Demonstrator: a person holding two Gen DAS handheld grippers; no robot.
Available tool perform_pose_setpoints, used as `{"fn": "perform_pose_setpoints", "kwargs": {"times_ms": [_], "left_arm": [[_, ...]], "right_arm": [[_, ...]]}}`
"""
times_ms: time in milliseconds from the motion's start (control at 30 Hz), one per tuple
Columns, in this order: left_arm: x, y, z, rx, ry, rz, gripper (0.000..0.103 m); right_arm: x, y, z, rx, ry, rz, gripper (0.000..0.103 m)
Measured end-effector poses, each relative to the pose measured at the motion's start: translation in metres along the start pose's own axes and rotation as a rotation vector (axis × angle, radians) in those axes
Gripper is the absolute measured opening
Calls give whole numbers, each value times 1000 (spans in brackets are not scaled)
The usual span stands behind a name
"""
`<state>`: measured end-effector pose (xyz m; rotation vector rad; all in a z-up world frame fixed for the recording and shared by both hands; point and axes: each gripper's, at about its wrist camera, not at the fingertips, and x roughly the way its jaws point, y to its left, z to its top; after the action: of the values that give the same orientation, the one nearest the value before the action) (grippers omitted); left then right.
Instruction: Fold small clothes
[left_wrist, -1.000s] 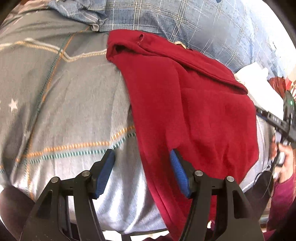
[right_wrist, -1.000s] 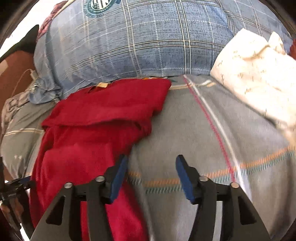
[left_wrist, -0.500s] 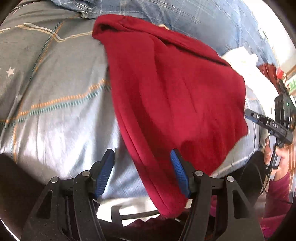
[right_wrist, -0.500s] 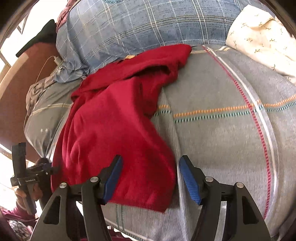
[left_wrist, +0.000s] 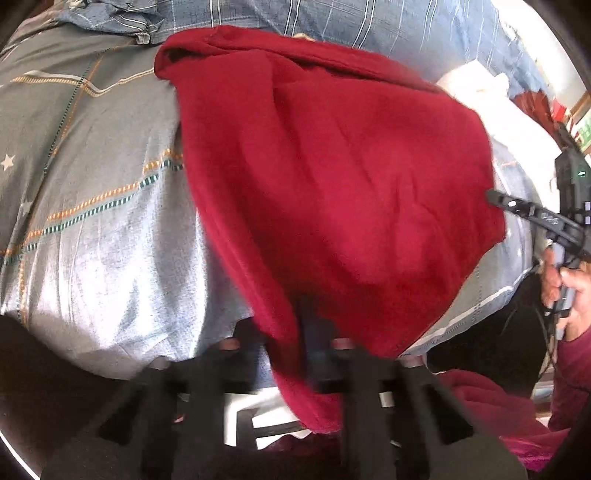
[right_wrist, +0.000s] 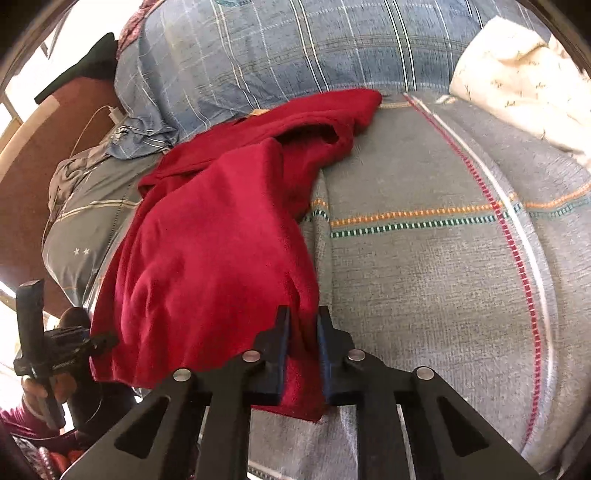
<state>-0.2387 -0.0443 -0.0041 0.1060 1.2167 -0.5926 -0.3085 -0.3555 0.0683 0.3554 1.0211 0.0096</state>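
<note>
A dark red garment (left_wrist: 332, 184) lies spread on the grey bed cover (left_wrist: 92, 221), its lower hem hanging over the bed's near edge. My left gripper (left_wrist: 295, 332), blurred, is closing its jaws on the hem's left corner, with red cloth pinched between them. In the right wrist view the same garment (right_wrist: 207, 258) runs from the pillow down to my right gripper (right_wrist: 303, 325), whose blue pads are closing and press on the hem's right corner. Each view shows the other gripper at the side: the right one (left_wrist: 535, 214), the left one (right_wrist: 55, 354).
A blue plaid pillow (right_wrist: 295, 48) lies behind the garment. A cream patterned cloth (right_wrist: 517, 85) sits at the back right. The grey cover (right_wrist: 424, 295) with coloured stripes stretches to the right. A hand (left_wrist: 569, 288) in a maroon sleeve holds the right gripper.
Both grippers slid toward the garment's lower hem and went from wide open to closed on it, one at each corner. The garment itself has stayed in place.
</note>
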Motion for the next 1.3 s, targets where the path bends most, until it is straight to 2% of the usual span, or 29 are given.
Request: {"fn": "perform_pose_setpoints", "kwargs": {"times_ms": [100,300,400,467,533,567,633,667,700,767,833,900,933,1300], "left_arm": [[-14,3,6,11,-3,-38,6],[-64,20,2,31,-75,-8,6],[-65,26,-7,34,-75,13,6],[-51,30,-12,32,-46,58,6],[-38,37,-19,11,-3,49,5],[-35,39,-21,11,3,57,6],[-31,36,-23,27,-4,100,6],[-31,36,-22,28,-8,99,6],[-32,36,-21,22,-12,95,7],[-34,42,-20,-4,-23,92,13],[-35,43,-21,-13,-35,107,27],[-38,43,-26,-14,-50,121,48],[-39,46,-27,-13,-56,124,51],[-33,43,-24,6,-52,149,52]], "right_arm": [[-22,6,-4,16,-15,64,11],[-63,39,-36,-60,30,167,11],[-57,47,-60,-84,91,160,10],[-41,47,-73,-88,144,120,10],[-23,44,-82,-82,197,81,11],[-14,41,-85,-65,221,79,16],[-5,32,-88,4,258,98,21],[-3,29,-89,25,269,100,36],[-2,27,-90,39,281,100,54],[-2,27,-91,33,284,93,56],[-1,29,-93,17,285,113,56],[2,34,-93,9,290,131,56],[6,36,-93,2,300,134,56],[8,45,-92,-37,297,135,57]]}}
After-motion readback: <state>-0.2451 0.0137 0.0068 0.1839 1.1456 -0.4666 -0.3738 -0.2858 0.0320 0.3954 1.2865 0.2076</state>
